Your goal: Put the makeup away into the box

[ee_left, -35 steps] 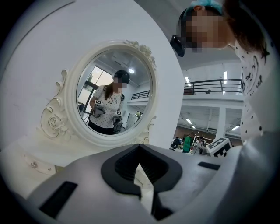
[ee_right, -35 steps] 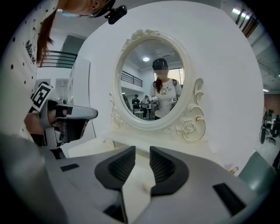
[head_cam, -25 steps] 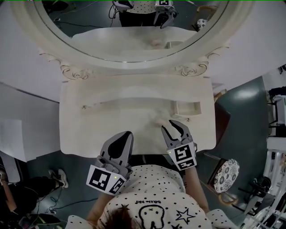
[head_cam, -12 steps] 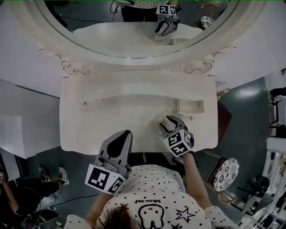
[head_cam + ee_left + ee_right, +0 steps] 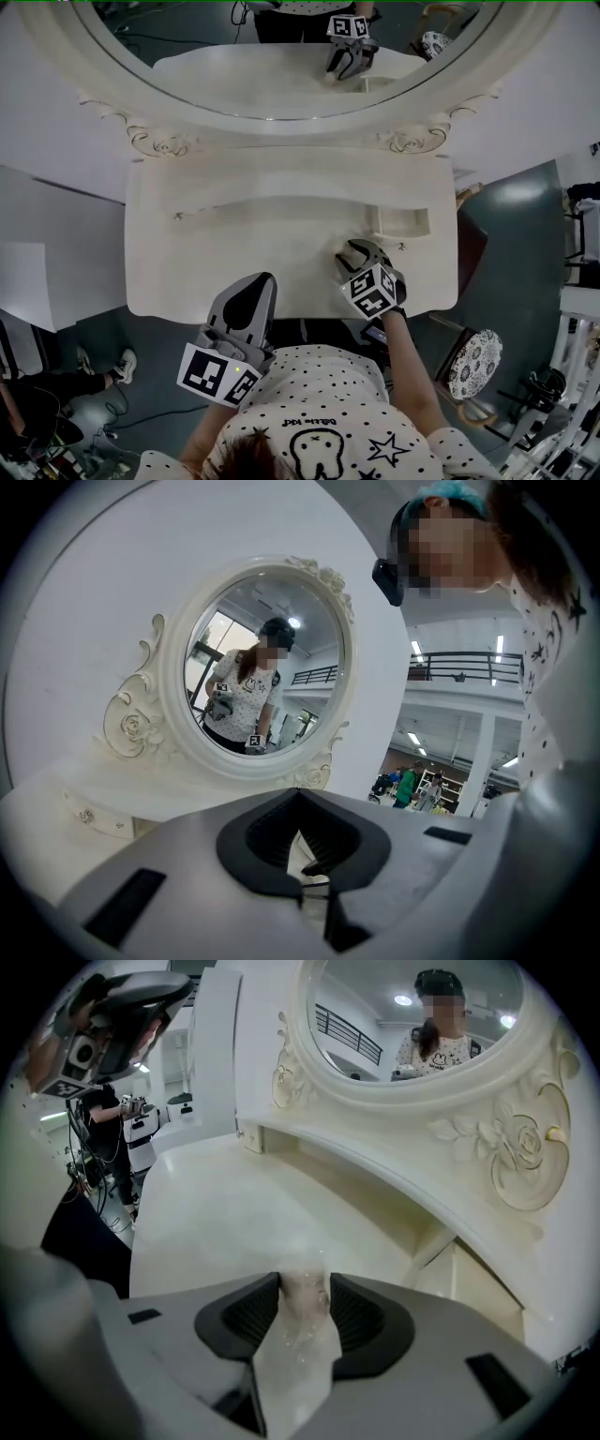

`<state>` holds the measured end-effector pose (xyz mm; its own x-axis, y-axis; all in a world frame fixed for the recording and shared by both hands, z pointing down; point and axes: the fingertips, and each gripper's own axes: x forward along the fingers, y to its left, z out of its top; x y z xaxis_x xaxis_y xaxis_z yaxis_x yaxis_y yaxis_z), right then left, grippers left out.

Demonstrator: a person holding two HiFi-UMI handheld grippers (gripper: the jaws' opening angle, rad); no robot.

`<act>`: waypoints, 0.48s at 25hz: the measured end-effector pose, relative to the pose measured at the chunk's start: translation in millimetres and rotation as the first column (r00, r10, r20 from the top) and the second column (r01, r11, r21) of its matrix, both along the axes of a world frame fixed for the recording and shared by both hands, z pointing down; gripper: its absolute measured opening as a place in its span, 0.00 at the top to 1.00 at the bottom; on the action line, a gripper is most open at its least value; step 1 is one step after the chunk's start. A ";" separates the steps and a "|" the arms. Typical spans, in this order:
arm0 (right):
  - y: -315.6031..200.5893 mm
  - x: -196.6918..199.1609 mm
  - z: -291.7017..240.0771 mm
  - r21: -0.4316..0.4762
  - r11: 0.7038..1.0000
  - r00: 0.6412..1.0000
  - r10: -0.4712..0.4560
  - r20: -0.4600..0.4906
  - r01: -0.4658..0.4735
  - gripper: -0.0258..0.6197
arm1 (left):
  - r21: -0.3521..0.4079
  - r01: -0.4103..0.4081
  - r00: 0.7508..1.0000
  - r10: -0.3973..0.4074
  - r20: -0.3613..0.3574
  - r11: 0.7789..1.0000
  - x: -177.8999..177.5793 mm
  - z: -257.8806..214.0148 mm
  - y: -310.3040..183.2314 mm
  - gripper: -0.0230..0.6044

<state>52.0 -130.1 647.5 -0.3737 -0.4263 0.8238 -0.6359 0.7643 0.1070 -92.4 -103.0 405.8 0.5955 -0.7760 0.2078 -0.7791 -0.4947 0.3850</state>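
A small pale, glossy makeup item point(image 5: 304, 1305) lies on the cream vanity top point(image 5: 234, 253). My right gripper point(image 5: 305, 1281) points steeply down at it, and its jaws have just been opening. The item sits between the black pads point(image 5: 361, 1312), with no squeeze on it that I can see. In the head view the right gripper point(image 5: 356, 253) covers the item. A little open box point(image 5: 401, 223) is set into the vanity just behind that gripper. My left gripper point(image 5: 255, 292) hovers at the table's front edge, shut and empty, also seen in its own view point(image 5: 300, 810).
A large oval mirror point(image 5: 272, 56) in a carved frame rises behind the vanity and reflects the right gripper. The table's front edge point(image 5: 281, 314) runs just below both grippers. A round patterned stool point(image 5: 473, 367) stands on the floor at the right.
My right gripper has sunk toward the vanity top and tipped further down, so that it now covers the pale item. The left gripper has stayed where it was.
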 end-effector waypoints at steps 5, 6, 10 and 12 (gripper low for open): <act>0.2 0.4 3.2 -0.003 1.000 1.000 -0.016 -0.020 0.016 0.70 | 0.004 -0.003 1.000 0.003 -0.002 1.000 2.4 -1.0 -0.3 0.97; 0.1 0.4 3.7 -0.006 1.000 1.000 -0.017 -0.022 0.017 0.72 | 0.004 -0.004 1.000 0.004 -0.002 1.000 3.0 -1.2 -0.4 0.97; 0.2 0.6 4.5 -0.017 1.000 0.999 -0.026 -0.031 0.025 0.76 | 0.008 -0.003 1.000 0.003 -0.002 1.000 4.8 -2.4 -0.4 0.97; 0.3 0.4 4.9 -0.018 0.999 0.999 -0.030 -0.035 0.030 0.77 | 0.009 -0.001 1.000 0.001 -0.003 1.000 4.7 -2.8 -0.2 0.97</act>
<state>52.4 -129.8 652.4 -0.3567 -0.4009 0.8438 -0.6088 0.7849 0.1156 -87.7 -103.2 402.9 0.5967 -0.7774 0.1991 -0.7777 -0.4990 0.3823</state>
